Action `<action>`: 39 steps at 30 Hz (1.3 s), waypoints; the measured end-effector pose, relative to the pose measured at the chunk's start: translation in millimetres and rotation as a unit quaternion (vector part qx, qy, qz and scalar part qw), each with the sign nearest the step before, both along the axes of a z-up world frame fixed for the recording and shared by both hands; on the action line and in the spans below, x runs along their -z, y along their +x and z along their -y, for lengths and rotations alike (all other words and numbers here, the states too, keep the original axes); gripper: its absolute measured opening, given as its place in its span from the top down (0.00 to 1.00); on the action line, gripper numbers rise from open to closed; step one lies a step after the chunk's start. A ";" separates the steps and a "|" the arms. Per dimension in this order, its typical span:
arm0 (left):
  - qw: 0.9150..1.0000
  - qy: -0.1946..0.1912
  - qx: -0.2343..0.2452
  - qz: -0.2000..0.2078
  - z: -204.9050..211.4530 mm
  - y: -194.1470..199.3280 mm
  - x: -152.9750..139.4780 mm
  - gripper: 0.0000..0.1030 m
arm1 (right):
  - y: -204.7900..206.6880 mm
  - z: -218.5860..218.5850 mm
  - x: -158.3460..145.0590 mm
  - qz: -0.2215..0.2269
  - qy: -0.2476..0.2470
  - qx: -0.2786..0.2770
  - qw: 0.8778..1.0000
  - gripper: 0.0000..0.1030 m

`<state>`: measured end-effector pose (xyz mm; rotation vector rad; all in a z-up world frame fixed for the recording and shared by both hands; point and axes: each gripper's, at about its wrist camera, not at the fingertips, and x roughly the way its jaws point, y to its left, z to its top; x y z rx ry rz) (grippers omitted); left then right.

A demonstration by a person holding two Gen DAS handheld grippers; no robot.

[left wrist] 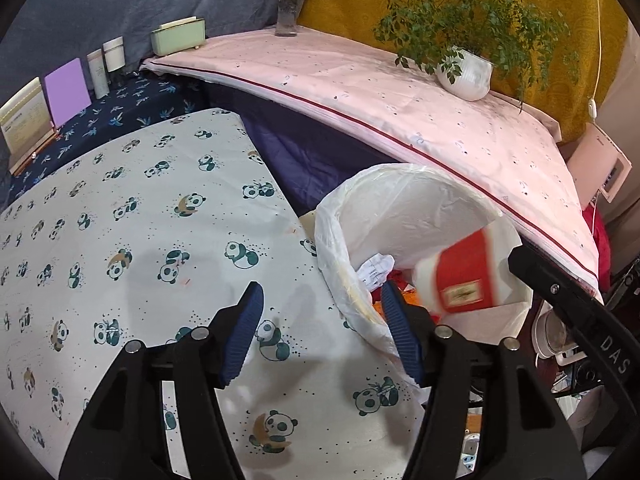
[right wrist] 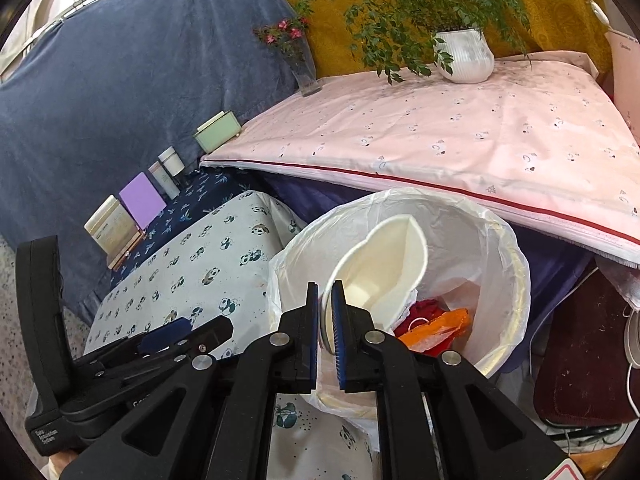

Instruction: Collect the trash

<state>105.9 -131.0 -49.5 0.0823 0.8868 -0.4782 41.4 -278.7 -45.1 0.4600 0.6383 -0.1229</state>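
The left claw (left wrist: 322, 334) stands apart, empty. The right claw (right wrist: 325, 334) pinches a paper cup (right wrist: 376, 272) by its wall over the bin (right wrist: 516, 264). The blurred red cup (left wrist: 464, 276) seems to be dropping in. Released early, the cup may catch the liner (right wrist: 288, 276).

Panda-print table (left wrist: 120, 240) bare; pink-clothed table (left wrist: 400, 92) w/ potted plant (left wrist: 464, 72), glass vase (left wrist: 289, 12), green box (left wrist: 178, 36)

A squashed red-and-white paper cup (right wrist: 380, 268) tilts over a round bin lined with a white bag (right wrist: 516, 256), above red and orange wrappers (right wrist: 436, 328) inside.
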 end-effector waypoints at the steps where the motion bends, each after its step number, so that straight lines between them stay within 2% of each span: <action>1: 1.000 0.001 0.000 0.000 -0.8 -0.4 -0.3 0.44 | -0.4 -0.6 -0.6 0.000 0.000 0.000 1.000 0.90; 6: 1.000 0.004 -0.004 0.005 -3.7 -3.7 -1.6 0.41 | -3.3 -4.8 -5.1 0.001 -0.008 -0.003 1.000 0.90; 8: 1.000 0.005 -0.005 0.007 -5.8 -6.1 -1.9 0.39 | -4.0 -6.5 -6.5 0.000 -0.013 -0.003 1.000 0.85; 10: 1.000 0.007 -0.006 0.010 -6.9 -7.6 -2.5 0.39 | -6.6 -8.2 -8.4 0.000 -0.019 -0.001 1.000 0.74; 11: 1.000 0.009 -0.006 0.012 -7.7 -8.8 -2.8 0.39 | -7.5 -8.3 -9.2 0.001 -0.020 0.000 1.000 0.72; 13: 1.000 0.011 -0.009 0.016 -10.2 -10.9 -3.2 0.34 | -10.3 -9.2 -10.5 0.001 -0.023 0.002 1.000 0.66; 20: 0.999 0.015 -0.017 0.024 -19.5 -18.6 -6.4 0.33 | -17.7 -12.5 -11.4 -0.007 -0.039 0.009 0.999 0.57; 23: 0.999 0.017 -0.018 0.026 -23.1 -22.1 -7.1 0.32 | -21.7 -17.0 -12.1 -0.008 -0.052 0.010 0.999 0.51; 26: 0.999 0.018 -0.022 0.032 -28.6 -26.8 -8.1 0.25 | -26.2 -22.1 -13.3 -0.005 -0.064 0.011 0.998 0.43; 31: 0.999 0.023 -0.023 0.041 -35.5 -34.3 -9.3 0.24 | -31.3 -30.7 -15.4 -0.002 -0.081 0.006 0.997 0.22; 35: 0.998 0.024 -0.026 0.046 -42.6 -39.4 -8.9 0.23 | -33.9 -37.6 -13.7 -0.007 -0.092 0.005 0.996 0.18; 39: 0.997 0.029 -0.036 0.055 -50.2 -44.7 -8.3 0.16 | -35.4 -44.2 -9.5 -0.020 -0.102 0.007 0.995 0.15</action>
